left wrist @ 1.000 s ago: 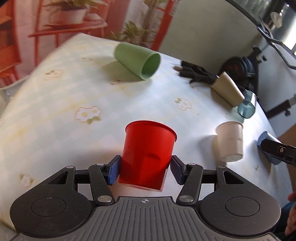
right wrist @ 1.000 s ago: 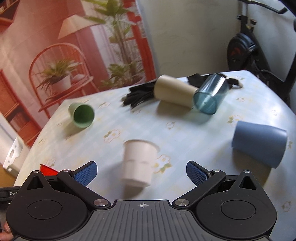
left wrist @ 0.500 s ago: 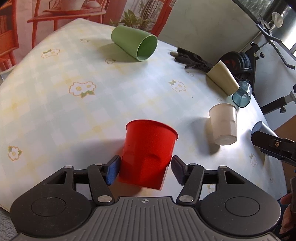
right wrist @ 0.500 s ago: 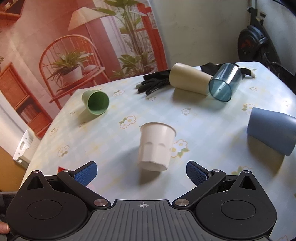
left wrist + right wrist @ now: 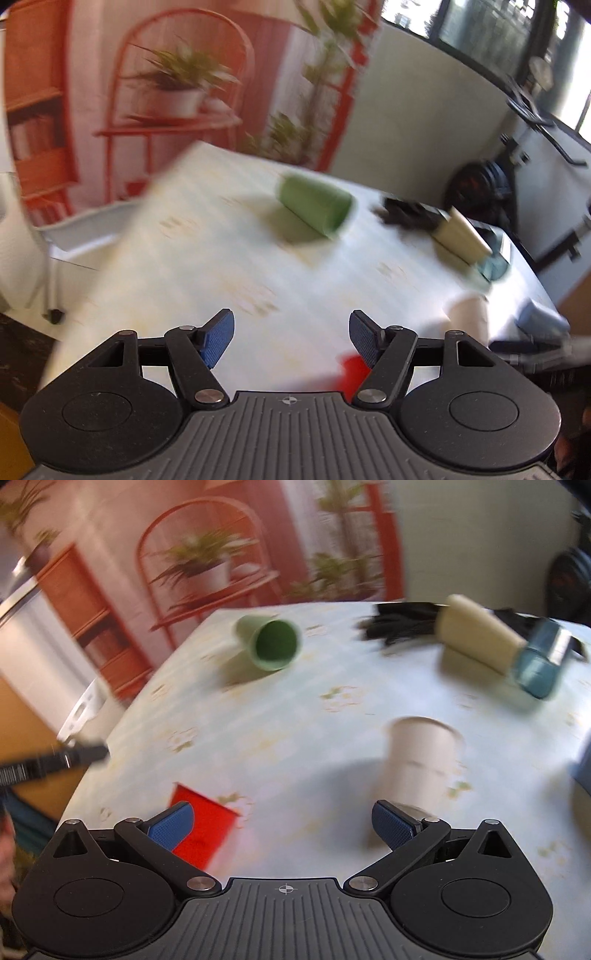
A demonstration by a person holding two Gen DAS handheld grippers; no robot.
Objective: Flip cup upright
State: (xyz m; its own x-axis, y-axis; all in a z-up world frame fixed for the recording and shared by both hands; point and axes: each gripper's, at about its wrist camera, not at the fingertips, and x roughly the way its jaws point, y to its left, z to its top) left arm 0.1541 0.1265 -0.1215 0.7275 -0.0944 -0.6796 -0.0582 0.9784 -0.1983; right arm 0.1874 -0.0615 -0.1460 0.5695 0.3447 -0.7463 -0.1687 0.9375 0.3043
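Left gripper (image 5: 291,341) now spread, released red cup (image 5: 201,825); cup upright

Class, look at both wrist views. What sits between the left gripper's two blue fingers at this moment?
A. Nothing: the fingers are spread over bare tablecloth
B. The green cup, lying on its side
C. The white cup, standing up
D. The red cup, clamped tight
A: the left gripper is open with only tablecloth between its fingers; the red cup stands apart on the table, and the green cup lies far off.
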